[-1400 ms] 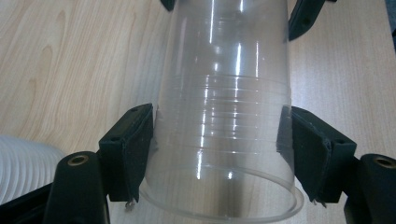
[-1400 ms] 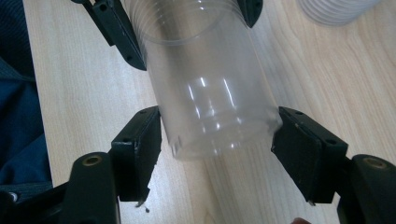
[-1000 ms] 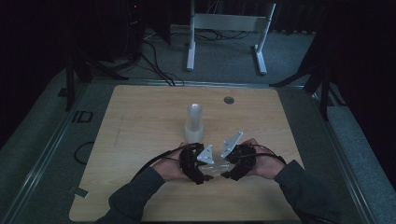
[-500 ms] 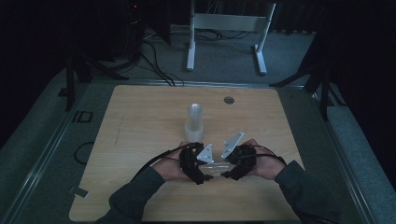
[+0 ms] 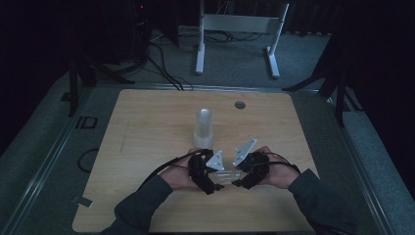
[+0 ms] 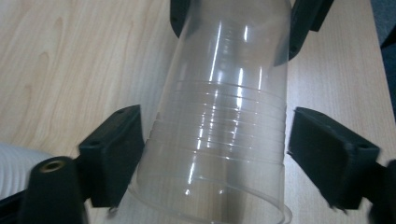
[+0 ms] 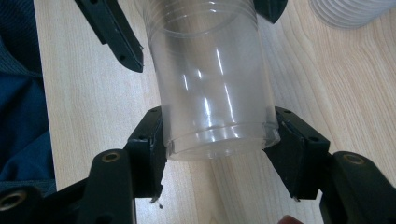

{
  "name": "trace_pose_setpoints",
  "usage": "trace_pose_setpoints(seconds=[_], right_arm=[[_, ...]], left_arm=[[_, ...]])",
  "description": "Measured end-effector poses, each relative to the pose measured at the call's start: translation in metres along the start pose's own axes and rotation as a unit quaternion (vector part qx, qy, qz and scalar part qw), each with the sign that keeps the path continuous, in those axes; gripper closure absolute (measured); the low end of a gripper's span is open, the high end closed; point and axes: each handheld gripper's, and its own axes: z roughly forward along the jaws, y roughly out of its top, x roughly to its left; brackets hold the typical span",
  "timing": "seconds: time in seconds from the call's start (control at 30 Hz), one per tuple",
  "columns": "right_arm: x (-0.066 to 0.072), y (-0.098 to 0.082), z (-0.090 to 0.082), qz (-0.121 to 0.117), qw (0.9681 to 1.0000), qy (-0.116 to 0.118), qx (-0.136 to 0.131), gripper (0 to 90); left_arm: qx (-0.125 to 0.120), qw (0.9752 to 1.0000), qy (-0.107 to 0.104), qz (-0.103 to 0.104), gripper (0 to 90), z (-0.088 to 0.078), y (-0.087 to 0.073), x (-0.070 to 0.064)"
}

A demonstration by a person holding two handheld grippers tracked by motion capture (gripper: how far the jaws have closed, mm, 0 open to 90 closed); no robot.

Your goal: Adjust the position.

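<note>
While it is held lying on its side between the two grippers, a clear cup (image 5: 226,174) is seen low over the near middle of the desk (image 5: 147,137). In the right gripper view the cup (image 7: 212,79) has its narrow base end set between the jaws of the right gripper (image 7: 215,149), and both jaw pads are pressed against its sides, so the jaws are clenched on the cup. In the left gripper view the cup (image 6: 219,121) has its wide rim end toward the camera. The jaws of the left gripper (image 6: 215,154) stand spread at either side of it: the pad at the left of that view lies at or just beside the cup wall, while a gap of bare desk is seen between the cup and the other pad, so these jaws are released. The tips of the right gripper's jaws are seen at the top of that view, at either side of the cup's far end.

In the high view the left gripper (image 5: 208,172) and the right gripper (image 5: 244,171) are brought close together, facing each other, each with a grey plate on top. The person's sleeved forearms come in from the bottom edge. Just beyond the grippers a stack of white cups (image 5: 203,127) stands upright on the desk, mouth down. A small round grey disc (image 5: 239,105) is seen near the far edge of the desk. A white frame (image 5: 240,34) stands on the floor beyond the desk.
</note>
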Motion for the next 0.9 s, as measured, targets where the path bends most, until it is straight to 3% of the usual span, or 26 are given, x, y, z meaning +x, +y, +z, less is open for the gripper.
trace_pose_setpoints(seconds=[0.27, 0.7, 0.9], right_arm=[[-0.002, -0.004, -0.001, 0.006, 1.0, -0.005, -0.002, 41.6], [-0.007, -0.017, -0.001, 0.042, 0.9989, -0.021, -0.008, 41.6], [-0.012, -0.026, 0.0, 0.067, 0.997, -0.038, -0.006, 41.6]], left_arm=[[-0.027, 0.9994, 0.011, -0.019, 14.5, -0.008, -0.001, 0.005], [-0.06, 0.9966, 0.042, -0.039, 14.8, -0.018, -0.002, 0.01], [-0.071, 0.9951, 0.051, -0.047, 14.8, -0.022, -0.002, 0.012]])
